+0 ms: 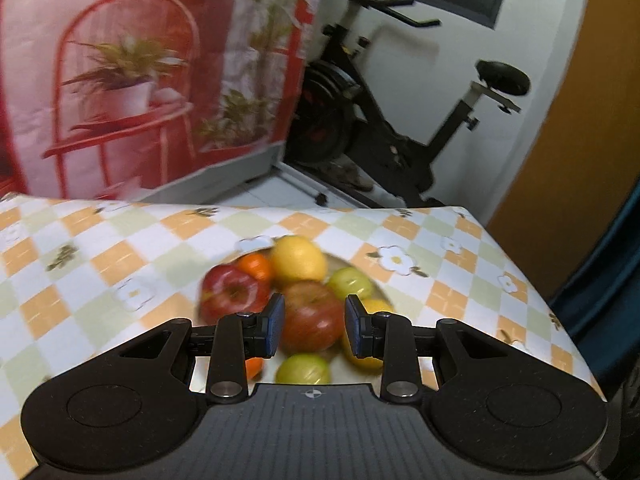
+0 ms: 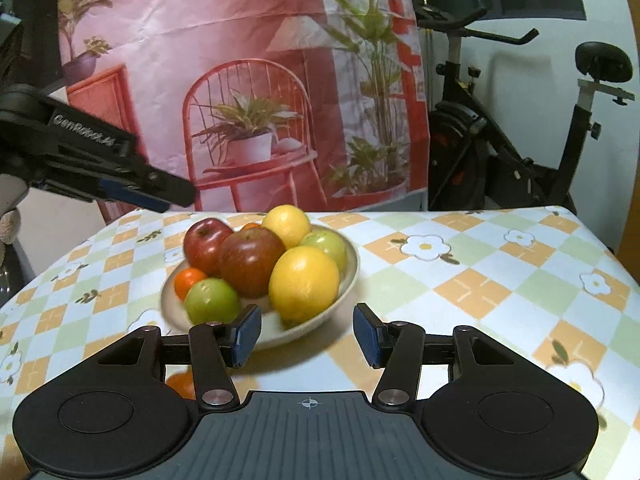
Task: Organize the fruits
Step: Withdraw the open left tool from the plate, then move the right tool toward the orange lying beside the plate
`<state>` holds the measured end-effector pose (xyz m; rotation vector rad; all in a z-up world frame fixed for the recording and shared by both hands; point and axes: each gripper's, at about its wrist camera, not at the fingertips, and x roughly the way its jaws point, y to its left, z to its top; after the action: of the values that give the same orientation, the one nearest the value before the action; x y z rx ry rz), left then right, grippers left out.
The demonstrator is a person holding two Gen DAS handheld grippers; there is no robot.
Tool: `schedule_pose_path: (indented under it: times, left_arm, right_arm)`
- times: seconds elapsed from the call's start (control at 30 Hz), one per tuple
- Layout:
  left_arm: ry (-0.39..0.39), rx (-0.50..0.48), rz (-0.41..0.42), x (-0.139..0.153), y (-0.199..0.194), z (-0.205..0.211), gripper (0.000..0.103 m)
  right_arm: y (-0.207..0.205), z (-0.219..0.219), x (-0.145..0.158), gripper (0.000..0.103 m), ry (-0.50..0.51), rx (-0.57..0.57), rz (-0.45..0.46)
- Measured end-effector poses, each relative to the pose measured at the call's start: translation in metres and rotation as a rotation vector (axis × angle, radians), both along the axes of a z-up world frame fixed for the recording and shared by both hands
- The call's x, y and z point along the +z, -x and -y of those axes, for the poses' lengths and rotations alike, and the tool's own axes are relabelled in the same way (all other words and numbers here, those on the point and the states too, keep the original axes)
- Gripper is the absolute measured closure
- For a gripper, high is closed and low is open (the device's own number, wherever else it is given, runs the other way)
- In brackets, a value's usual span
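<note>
The fruits [image 2: 260, 264] lay piled in the bowl [image 2: 352, 264] on the table [image 2: 480, 272] — sorting seemed nearly done. The left gripper [image 1: 315, 326] was clenched and empty; the right gripper [image 2: 307, 334] was released — one orange [image 2: 182, 385] was outside.

Checkered tablecloth [image 2: 460, 276] with white flower prints under me. Behind the table, a pink backdrop [image 2: 240, 60] printed with a red chair and potted plants. Black exercise bike [image 2: 520, 152] to its right, against the white wall.
</note>
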<state>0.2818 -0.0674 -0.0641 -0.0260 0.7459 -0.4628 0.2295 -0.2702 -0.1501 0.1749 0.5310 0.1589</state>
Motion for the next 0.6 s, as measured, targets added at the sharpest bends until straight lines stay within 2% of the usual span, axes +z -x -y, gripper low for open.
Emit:
schedule_pose_path:
  times: [0.33,0.53,0.6]
  left_arm:
    - [-0.024,0.110,0.052,-0.018,0.042,-0.033,0.069]
    - [-0.016,0.155,0.033,-0.031,0.051,-0.040,0.067]
    - [-0.013,0.162,0.025,-0.034,0.053,-0.040,0.067]
  right_arm:
    - [0.021,-0.006,-0.011,0.054,-0.016,-0.002,0.022]
    - [0.028,-0.013,-0.019,0.054,-0.010,0.022,0.021]
    - [0.029,-0.014,-0.019,0.050,-0.007,0.034,0.026]
